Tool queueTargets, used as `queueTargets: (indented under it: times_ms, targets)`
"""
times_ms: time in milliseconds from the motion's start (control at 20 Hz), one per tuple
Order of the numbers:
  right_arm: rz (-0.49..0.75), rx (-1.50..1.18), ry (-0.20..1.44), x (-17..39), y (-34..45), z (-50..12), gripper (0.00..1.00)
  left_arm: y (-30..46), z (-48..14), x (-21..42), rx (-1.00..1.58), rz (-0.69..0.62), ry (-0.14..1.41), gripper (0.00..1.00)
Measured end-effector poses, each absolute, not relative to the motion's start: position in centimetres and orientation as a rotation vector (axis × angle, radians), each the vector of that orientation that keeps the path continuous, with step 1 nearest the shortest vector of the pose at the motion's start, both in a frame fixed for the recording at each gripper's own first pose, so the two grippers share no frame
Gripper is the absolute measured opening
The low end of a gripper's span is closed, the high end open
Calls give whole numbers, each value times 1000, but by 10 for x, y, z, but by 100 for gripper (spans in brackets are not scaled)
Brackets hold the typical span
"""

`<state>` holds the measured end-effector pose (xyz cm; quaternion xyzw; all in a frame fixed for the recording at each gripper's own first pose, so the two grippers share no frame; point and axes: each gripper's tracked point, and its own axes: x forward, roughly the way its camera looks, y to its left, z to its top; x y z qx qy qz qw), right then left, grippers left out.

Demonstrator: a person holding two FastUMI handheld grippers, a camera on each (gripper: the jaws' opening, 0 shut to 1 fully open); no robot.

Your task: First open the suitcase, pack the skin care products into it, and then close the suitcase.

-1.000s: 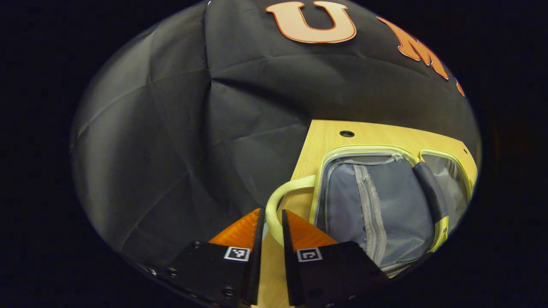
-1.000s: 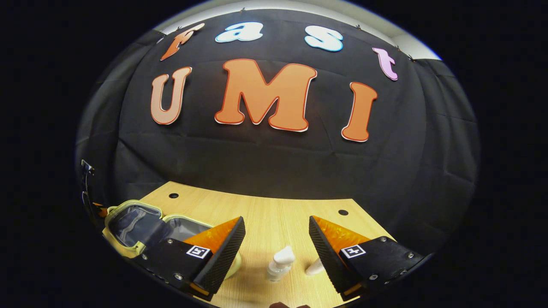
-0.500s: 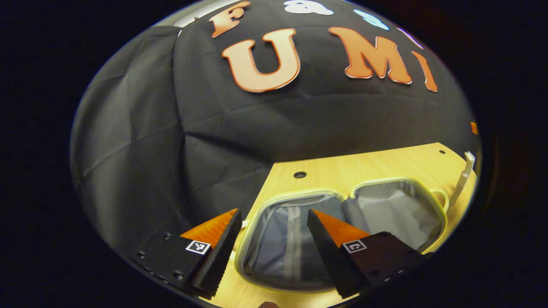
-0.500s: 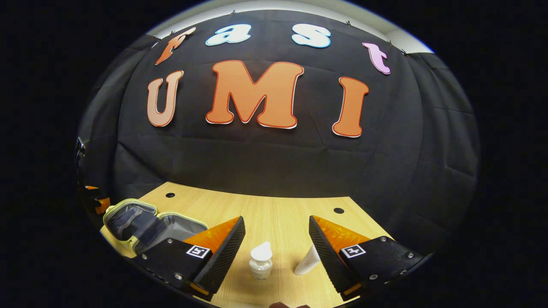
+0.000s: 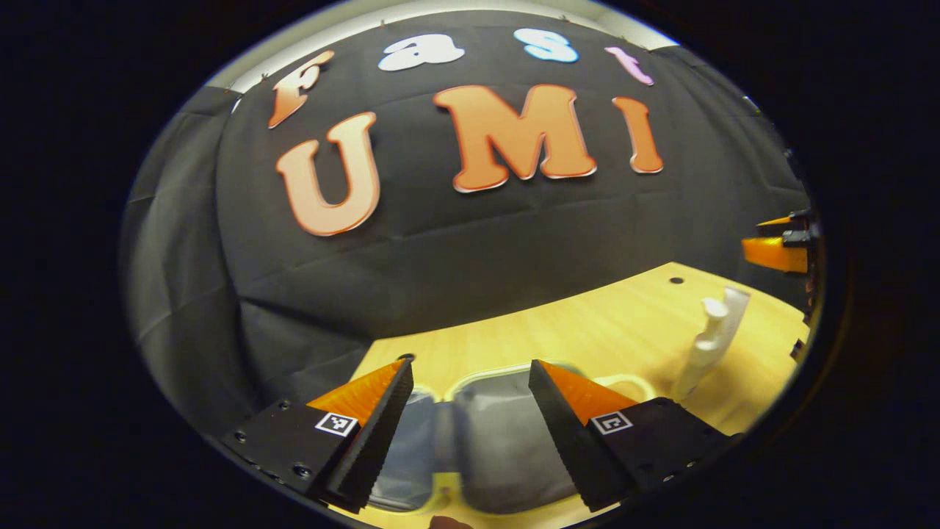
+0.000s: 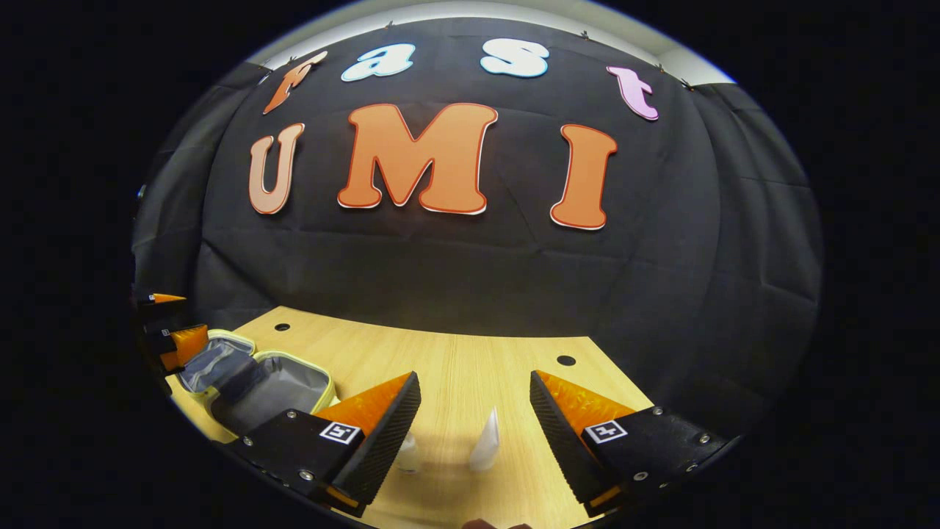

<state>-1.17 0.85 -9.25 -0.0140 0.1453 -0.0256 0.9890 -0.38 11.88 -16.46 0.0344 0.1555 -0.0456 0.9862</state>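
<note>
- Both tools stand spread and empty: the right gripper (image 6: 474, 400) hovers over the table (image 6: 455, 353), the left gripper (image 5: 470, 400) over the suitcase (image 5: 499, 448).
- Two skin care bottles (image 6: 486, 441) stand between the right gripper's fingers; a careless closing could topple them.
- Suitcase lies open farther left, apparently empty.

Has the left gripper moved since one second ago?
Yes. The left gripper let go of the suitcase handle, opened its jaws and swung toward the table's right side; the suitcase now sits between its jaws.
</note>
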Motion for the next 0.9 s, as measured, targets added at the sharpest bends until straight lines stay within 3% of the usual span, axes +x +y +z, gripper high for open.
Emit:
queueTargets:
  times_ms: [250,400,800,900]
  targets:
    - [-36,-34,324,-16,-13,-114,95,19,-156,-6,72,-237,292,96]
    - [-10,-48,351,-17,-19,-132,95,-28,-165,-7,62,-311,308,99]
    - [69,-71,436,-13,-25,-185,95,-128,-235,-14,22,-442,438,96]
    - [83,-71,444,-8,-24,-196,95,-140,-254,-10,2,-450,473,100]
